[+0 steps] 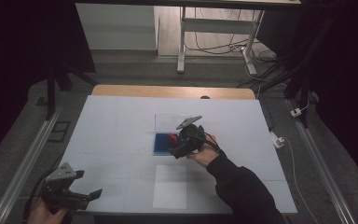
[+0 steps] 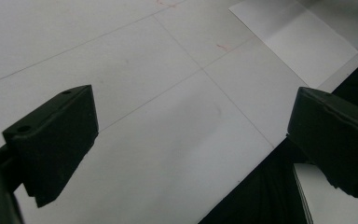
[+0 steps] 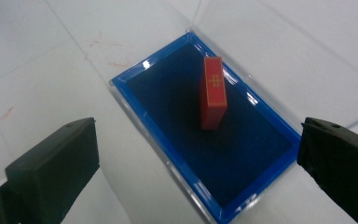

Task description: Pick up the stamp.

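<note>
The red block (image 3: 213,93) stood on end on the dark blue floor of the clear-walled tray (image 3: 135,105), ahead of and between the released fingers (image 3: 56,163) of the right gripper (image 1: 182,142), touching neither. It looked small, stiff and light, with smooth, perhaps slippery faces; standing tall and narrow, it would likely tip at a nudge. Its two broad faces seemed the best hold. The tray's low rim and clear back wall crowded it, so open room lay above. The left gripper (image 1: 72,193) hovered spread and empty at the bench (image 1: 116,135) edge.
</note>
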